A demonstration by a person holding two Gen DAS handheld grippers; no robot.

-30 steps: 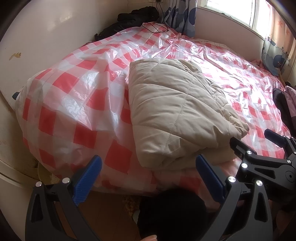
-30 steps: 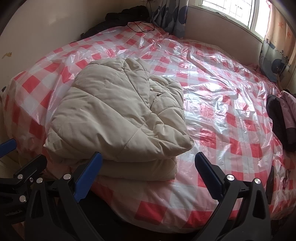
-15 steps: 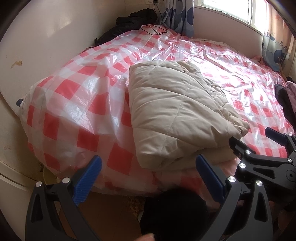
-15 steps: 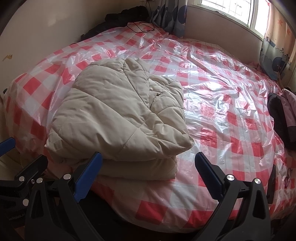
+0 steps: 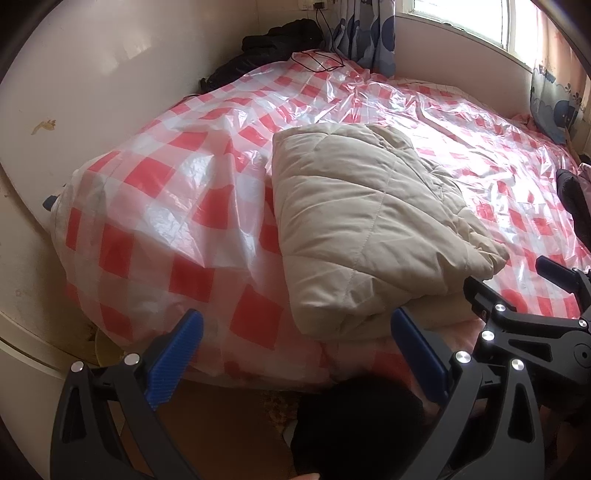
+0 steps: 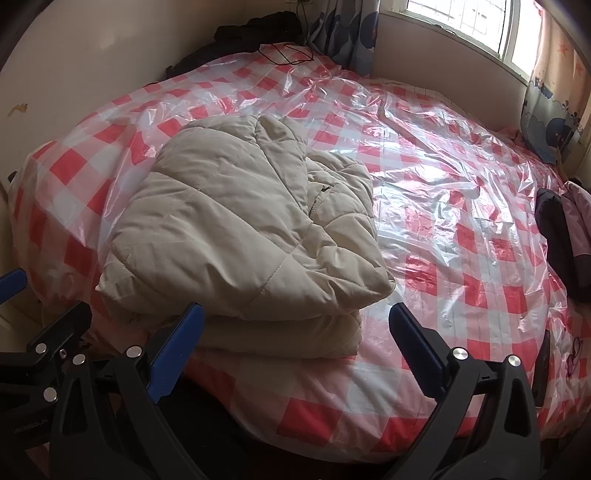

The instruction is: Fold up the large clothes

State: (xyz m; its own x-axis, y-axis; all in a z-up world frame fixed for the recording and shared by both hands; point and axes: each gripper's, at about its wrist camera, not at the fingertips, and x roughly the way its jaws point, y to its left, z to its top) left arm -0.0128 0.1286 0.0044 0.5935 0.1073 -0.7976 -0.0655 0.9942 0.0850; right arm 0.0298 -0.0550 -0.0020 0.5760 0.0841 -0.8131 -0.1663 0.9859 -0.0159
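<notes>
While both tools are held back from the bed edge, a beige padded coat [image 6: 240, 236] is seen folded into a bundle on the checked plastic cover [image 6: 461, 221]. Left gripper [image 5: 295, 354] and right gripper [image 6: 295, 343] are spread, empty. Folding is judged nearly finished; only tidying seems needed.

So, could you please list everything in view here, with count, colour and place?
Padded quilted coat: one, beige, folded near the bed's front edge.
Checked plastic sheet: one, red and white, covering the bed.
Dark clothes pile: one, black, far corner by the wall.
Thin cable: one, black, far end of the sheet.
Patterned curtain: blue-grey, under the window.
Dark and pink garments: right bed edge.
Left tongs: blue pads, open, empty.
Right tongs: blue pads, open, empty.
</notes>
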